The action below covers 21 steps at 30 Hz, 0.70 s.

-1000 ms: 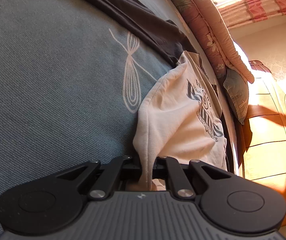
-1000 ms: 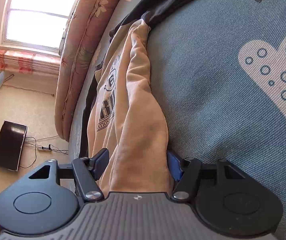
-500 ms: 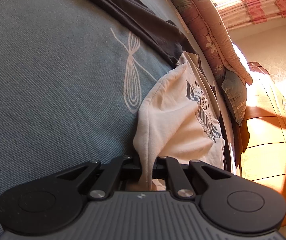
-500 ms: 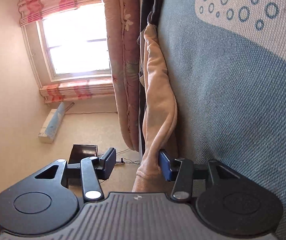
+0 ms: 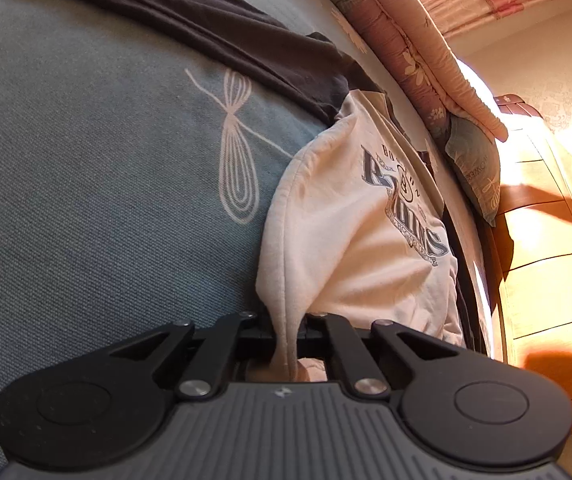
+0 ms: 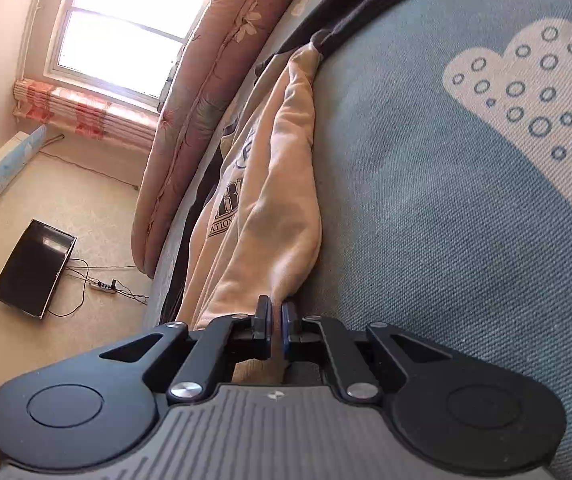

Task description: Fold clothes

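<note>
A cream sweatshirt (image 5: pixel 370 240) with a dark printed logo lies on the grey-blue bedspread (image 5: pixel 85 200). My left gripper (image 5: pixel 288 330) is shut on a bunched edge of it, the cloth running up from between the jaws. In the right wrist view the same cream sweatshirt (image 6: pixel 273 200) stretches away as a long fold, and my right gripper (image 6: pixel 274 320) is shut on its near end, the jaws pressed together with a thin strip of cloth between them. A dark brown garment (image 5: pixel 213 28) lies across the bed beyond the sweatshirt.
A pink floral quilt (image 5: pixel 418 52) is heaped along the far side of the bed, with a teal pillow (image 5: pixel 474 168) beside a wooden headboard (image 5: pixel 546 240). Below the bed's edge are a black box (image 6: pixel 31 268), a power strip (image 6: pixel 103 285) and a window (image 6: pixel 125 32).
My right gripper was open around the sweatshirt's fold and has closed on it; its view swung up toward the window and back. The left gripper kept its hold and barely moved.
</note>
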Tool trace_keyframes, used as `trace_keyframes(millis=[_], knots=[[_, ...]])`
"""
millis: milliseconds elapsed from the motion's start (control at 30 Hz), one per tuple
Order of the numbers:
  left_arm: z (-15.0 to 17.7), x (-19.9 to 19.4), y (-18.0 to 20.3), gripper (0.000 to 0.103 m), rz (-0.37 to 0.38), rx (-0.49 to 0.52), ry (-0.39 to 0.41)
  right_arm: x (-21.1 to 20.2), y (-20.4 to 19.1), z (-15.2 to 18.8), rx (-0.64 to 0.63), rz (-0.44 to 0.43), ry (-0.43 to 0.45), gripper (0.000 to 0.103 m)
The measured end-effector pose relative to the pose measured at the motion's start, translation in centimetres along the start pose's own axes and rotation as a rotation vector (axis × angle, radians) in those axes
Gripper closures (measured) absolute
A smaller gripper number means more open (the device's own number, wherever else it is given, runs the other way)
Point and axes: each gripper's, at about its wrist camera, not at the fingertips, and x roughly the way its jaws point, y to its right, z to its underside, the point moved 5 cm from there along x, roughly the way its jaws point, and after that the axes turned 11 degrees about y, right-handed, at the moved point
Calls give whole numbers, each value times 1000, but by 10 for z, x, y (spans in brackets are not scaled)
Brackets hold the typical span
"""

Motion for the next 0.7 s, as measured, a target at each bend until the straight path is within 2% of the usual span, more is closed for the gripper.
trace_keyframes(millis=[167,267,300,333,367,533,700], knots=[[0,-10,26,100,43,72,-15,-29,-24,-30,-135,43,26,96],[7,2,26,100,-18,124,-50,-39,-29,-44,-236,135,-11,86],[9,7,22,100,-46,126,-62,-44,-25,-45,-247,159,-11,78],[12,11,19,100,-67,129,-71,-49,-19,-45,-233,178,-4,69],[14,13,15,100,-84,133,-74,-53,-13,-45,-212,194,4,68],[10,12,5,99,-123,139,-59,-59,26,-20,-73,230,-12,68],[5,14,2,99,-134,141,-59,-35,34,6,-62,243,-52,68]])
